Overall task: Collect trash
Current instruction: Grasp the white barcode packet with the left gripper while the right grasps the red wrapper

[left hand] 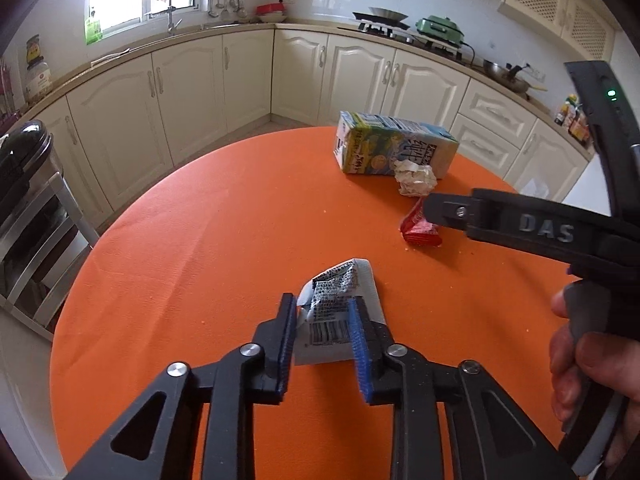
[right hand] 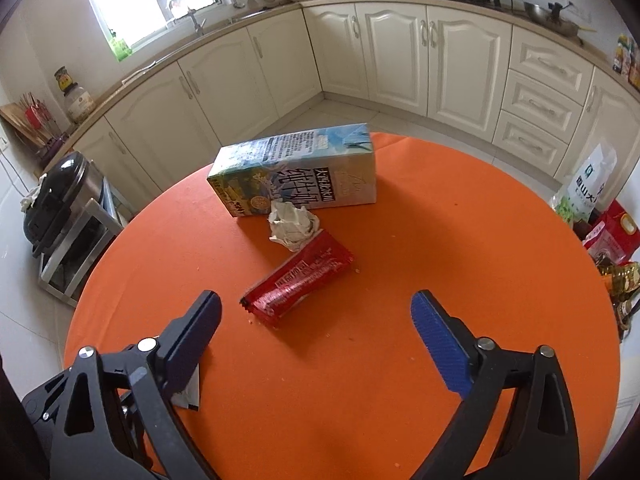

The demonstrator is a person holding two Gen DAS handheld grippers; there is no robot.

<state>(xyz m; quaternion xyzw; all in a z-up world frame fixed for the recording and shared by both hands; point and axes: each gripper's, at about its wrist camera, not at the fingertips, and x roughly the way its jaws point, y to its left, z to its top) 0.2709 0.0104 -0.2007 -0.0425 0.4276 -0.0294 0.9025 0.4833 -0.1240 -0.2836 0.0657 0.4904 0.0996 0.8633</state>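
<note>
In the left wrist view, low and centre, my left gripper (left hand: 322, 336) has its blue pads closed in on a crumpled white wrapper (left hand: 340, 308) with black print and a barcode, which lies on the round orange table (left hand: 200, 240). Both pads touch the wrapper's sides, so I read it as gripped.

At the right edge of that view a hand (left hand: 580, 360) holds the black handle of my right gripper, whose one visible finger reaches in from the right over the red wrapper (left hand: 418, 228).

In the right wrist view, my right gripper (right hand: 316, 312) stands wide open at the bottom of the frame, with nothing pressed between its pads. The red snack wrapper (right hand: 300, 280) lies flat on the table just ahead, between the fingertips and slightly beyond them, its torn end towards me. A corner of the white wrapper (right hand: 190, 392) peeks out behind the left finger at lower left.

Just beyond the red wrapper, touching its far end, sits a crumpled paper ball (right hand: 292, 224). Behind that, a milk carton (right hand: 296, 172) lies on its side near the table's far edge.

At the left edge stands a black-lidded steel trash bin (right hand: 60, 200). Cream kitchen cabinets (right hand: 400, 52) fill the top.
</note>
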